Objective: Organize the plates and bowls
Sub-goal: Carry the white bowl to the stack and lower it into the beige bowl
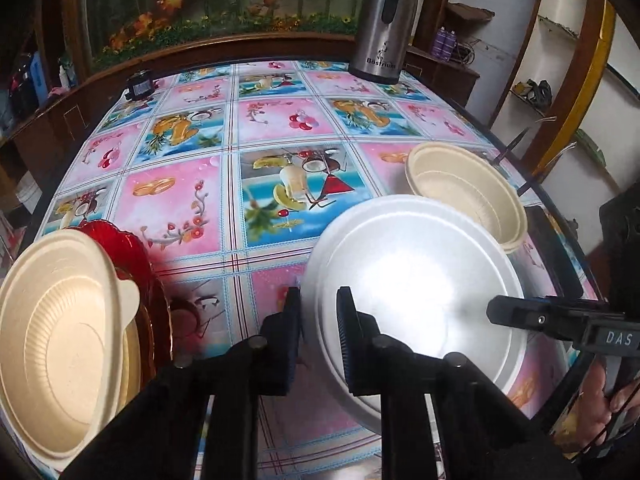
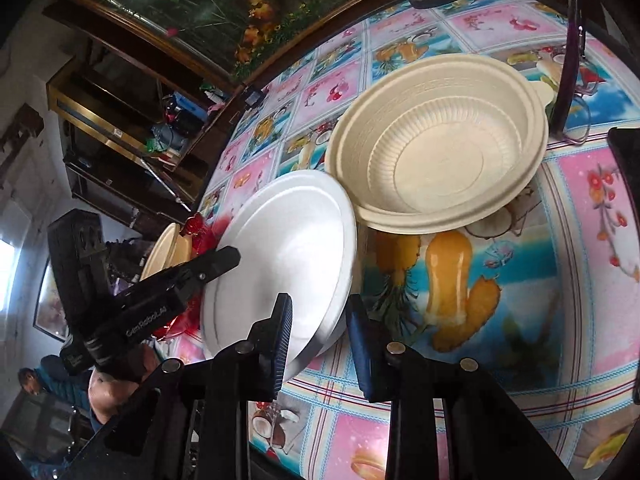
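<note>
A white foam plate (image 1: pixel 420 280), apparently the top of a small stack, lies on the flowered tablecloth. My left gripper (image 1: pixel 320 324) is shut on its left rim, one finger outside and one inside. In the right wrist view my right gripper (image 2: pixel 320 340) is shut on the same white plate (image 2: pixel 288 240) at the opposite rim. Each gripper shows in the other's view: the right gripper (image 1: pixel 494 314) and the left gripper (image 2: pixel 230 258). A beige ribbed bowl (image 1: pixel 468 196) (image 2: pixel 440 152) sits just behind the plate, touching its edge.
Another beige bowl (image 1: pixel 60 320) rests on a red glass plate (image 1: pixel 132 248) at the table's left edge. A steel thermos (image 1: pixel 380 24) and a small dark jar (image 1: pixel 138 86) stand at the back. A wooden cabinet borders the far side of the table.
</note>
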`<act>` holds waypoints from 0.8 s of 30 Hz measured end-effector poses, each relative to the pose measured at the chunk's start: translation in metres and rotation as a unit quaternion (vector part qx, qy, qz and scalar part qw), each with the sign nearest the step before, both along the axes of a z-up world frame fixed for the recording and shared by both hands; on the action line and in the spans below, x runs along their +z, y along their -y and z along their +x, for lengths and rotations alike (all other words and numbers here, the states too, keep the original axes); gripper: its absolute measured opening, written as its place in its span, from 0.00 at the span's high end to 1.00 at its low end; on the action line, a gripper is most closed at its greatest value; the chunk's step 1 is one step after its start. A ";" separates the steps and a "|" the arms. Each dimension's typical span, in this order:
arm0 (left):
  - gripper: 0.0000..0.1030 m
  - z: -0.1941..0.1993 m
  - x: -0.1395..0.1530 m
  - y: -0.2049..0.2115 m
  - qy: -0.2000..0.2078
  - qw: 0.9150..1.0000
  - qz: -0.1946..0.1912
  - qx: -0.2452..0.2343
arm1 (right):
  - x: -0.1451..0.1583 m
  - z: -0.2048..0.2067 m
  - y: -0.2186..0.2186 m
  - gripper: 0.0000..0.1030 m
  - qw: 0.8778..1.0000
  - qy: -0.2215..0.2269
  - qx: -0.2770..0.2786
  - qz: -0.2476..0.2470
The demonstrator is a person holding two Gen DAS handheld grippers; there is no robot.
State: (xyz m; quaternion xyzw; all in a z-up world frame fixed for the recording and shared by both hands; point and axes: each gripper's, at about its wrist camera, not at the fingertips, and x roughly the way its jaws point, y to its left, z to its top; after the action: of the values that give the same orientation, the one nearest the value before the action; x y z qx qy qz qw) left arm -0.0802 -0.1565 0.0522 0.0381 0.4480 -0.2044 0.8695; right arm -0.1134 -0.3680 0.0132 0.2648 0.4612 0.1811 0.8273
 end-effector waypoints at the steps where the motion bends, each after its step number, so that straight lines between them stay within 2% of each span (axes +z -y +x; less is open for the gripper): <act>1: 0.84 -0.002 0.002 -0.002 0.001 1.000 -0.007 0.001 | 0.002 -0.001 0.001 0.78 1.000 0.003 0.000 0.000; 18: 0.83 -0.023 0.046 -0.037 0.060 0.997 -0.037 0.033 | 0.043 -0.003 -0.024 0.78 0.999 0.047 0.026 -0.002; 24: 0.77 -0.029 0.065 -0.070 0.089 0.993 -0.043 0.070 | 0.064 0.010 -0.054 0.78 0.997 0.064 0.052 -0.007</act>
State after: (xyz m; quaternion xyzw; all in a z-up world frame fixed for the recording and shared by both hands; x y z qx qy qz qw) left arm -0.1097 -0.0868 0.1170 -0.0129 0.3613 -0.1583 0.9188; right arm -0.1032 -0.3140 0.0771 0.2227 0.4213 0.2369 0.8466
